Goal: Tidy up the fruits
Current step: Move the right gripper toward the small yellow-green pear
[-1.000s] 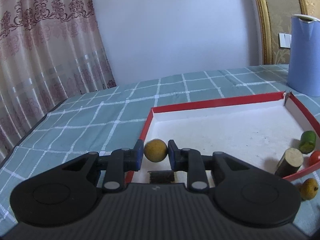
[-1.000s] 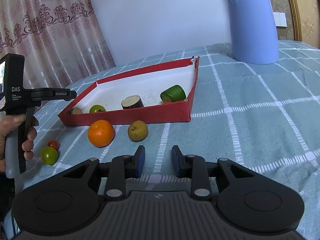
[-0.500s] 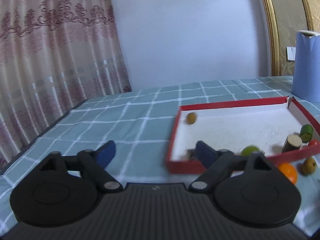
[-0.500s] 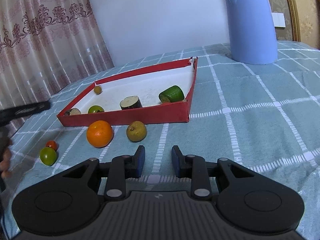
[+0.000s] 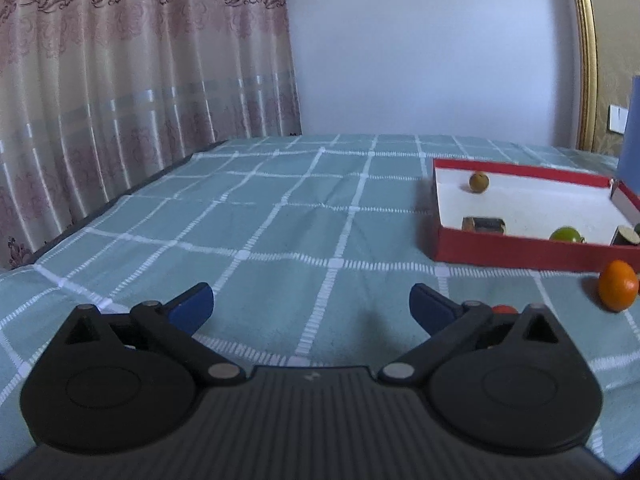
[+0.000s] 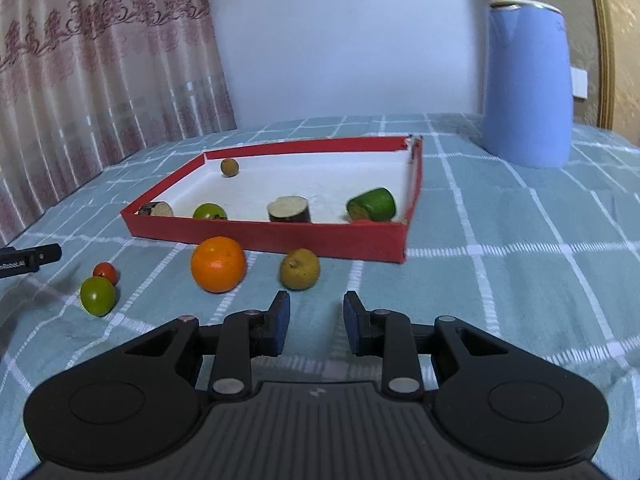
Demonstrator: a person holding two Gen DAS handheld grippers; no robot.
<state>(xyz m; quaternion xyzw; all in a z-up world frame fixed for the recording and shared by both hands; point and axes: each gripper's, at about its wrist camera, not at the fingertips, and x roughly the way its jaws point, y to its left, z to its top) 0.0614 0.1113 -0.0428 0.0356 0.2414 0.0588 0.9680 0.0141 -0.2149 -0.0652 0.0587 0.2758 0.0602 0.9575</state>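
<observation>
A red-walled tray with a white floor holds a small brown fruit at its far left corner, a green tomato, a dark cut piece and a green cut piece. On the cloth in front of it lie an orange, a yellow-brown fruit, a green tomato and a small red tomato. My left gripper is left of the tray, its jaws opening wide with nothing between them. My right gripper is shut and empty, just short of the yellow-brown fruit.
A blue kettle stands behind the tray's right corner. A patterned curtain hangs along the table's left edge. The checked teal cloth covers the table. The tip of the other gripper shows at the left of the right wrist view.
My left gripper let go of the small brown fruit, which now lies in the tray's far corner. It opened wide and drew back left, away from the tray. My right gripper stays shut.
</observation>
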